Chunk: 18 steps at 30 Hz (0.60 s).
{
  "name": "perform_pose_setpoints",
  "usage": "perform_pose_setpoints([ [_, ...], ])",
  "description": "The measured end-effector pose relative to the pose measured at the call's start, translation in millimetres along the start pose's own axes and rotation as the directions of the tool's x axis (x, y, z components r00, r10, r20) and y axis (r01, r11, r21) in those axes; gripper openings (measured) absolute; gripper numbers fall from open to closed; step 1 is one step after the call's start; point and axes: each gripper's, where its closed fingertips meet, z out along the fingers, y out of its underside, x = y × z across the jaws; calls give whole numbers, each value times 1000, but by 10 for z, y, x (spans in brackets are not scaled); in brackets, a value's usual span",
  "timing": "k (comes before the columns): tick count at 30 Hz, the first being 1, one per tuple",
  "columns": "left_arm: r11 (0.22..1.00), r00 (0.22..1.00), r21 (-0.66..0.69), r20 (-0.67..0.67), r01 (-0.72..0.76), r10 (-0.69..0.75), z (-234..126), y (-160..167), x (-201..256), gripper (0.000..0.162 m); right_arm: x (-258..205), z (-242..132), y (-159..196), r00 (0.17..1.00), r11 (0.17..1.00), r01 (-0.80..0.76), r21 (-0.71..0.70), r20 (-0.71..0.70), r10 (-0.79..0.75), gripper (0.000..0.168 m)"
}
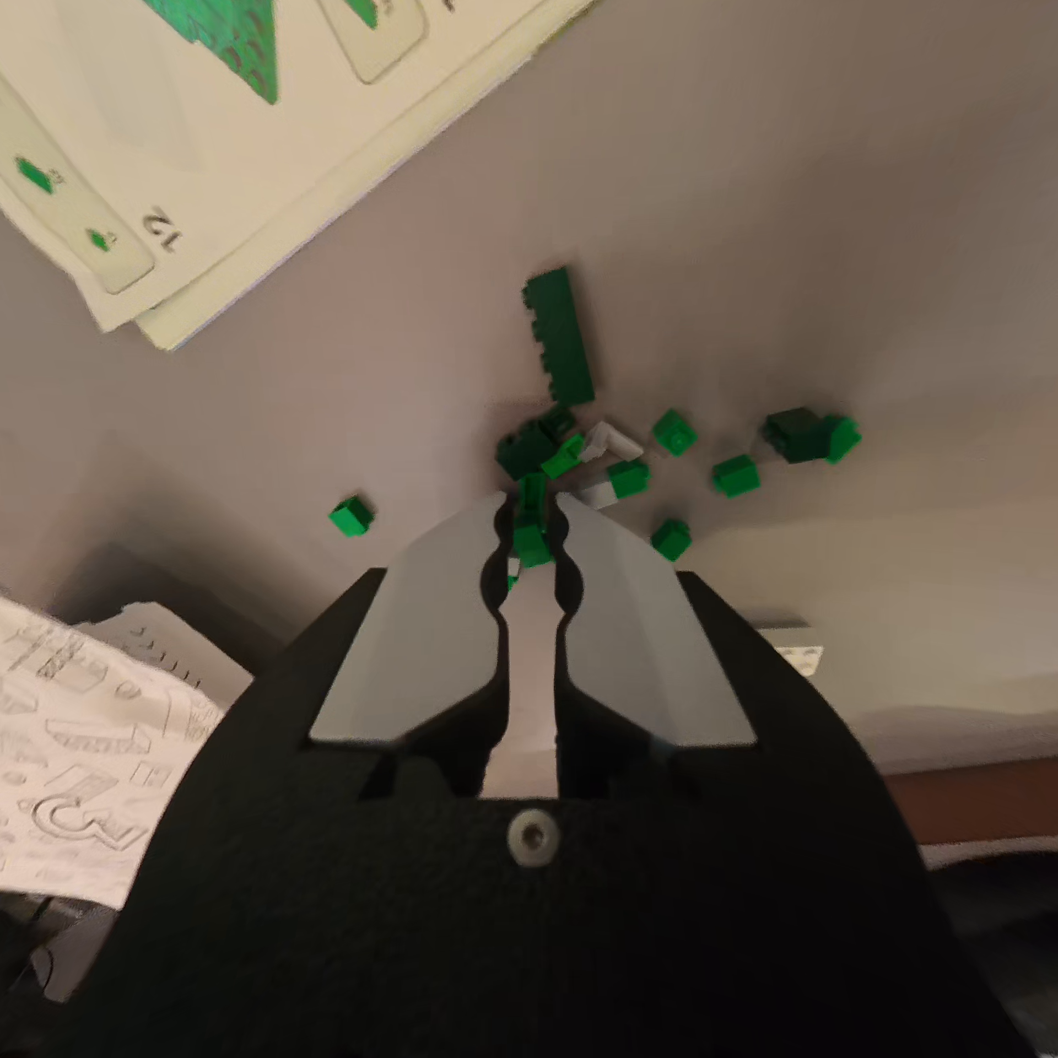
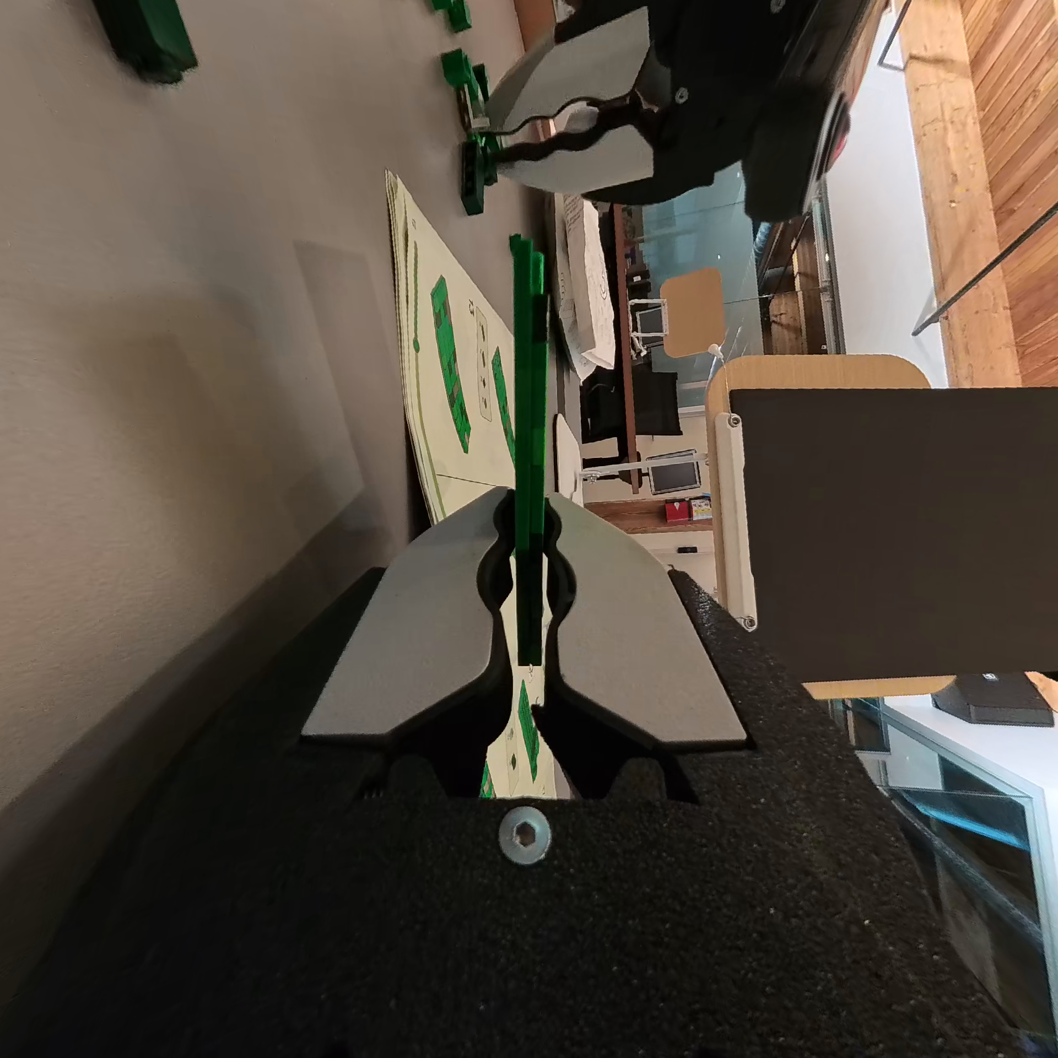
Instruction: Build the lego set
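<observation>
In the left wrist view, the instruction booklet [image 1: 189,143] lies at your 11 o'clock on the grey table [image 1: 801,229], and a printed paper sheet [image 1: 86,756] sits at 8 o'clock. One green brick [image 1: 351,515] rests alone at 10 o'clock of your left gripper [image 1: 529,504]. Its fingers are nearly together, pinching a small green piece [image 1: 531,529] at the tips. Just beyond, at 12 o'clock, lies a long dark green plate [image 1: 558,335]; loose green bricks [image 1: 735,475] scatter toward 2 o'clock.

In the right wrist view, your right gripper [image 2: 528,509] is clamped narrowly on a flat green plate assembly [image 2: 528,401], held edge-on, pointing to 12 o'clock above the booklet.
</observation>
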Motion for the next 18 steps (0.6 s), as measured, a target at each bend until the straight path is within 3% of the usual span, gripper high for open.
perform_pose_setpoints([
  [8,997,997,-42,-38,72,-73,-16,13,32,7,-2,2,7,1000,1000,-5,-1,3,5,7],
  [12,973,974,128,98,193,-206,-217,-164,30,7,7,1,7,1000,1000,-7,-1,-1,7,7],
  [15,860,914,379,78,341,-397,-481,-543,207,7,11,1,6,1000,1000,-11,0,-3,11,7],
  [17,719,863,527,-60,454,-501,-631,-854,442,7,17,1,5,1000,1000,-16,2,-4,16,7],
  [18,609,838,615,-170,501,-518,-735,-1054,571,7,20,1,4,1000,1000,-18,2,-5,18,7],
])
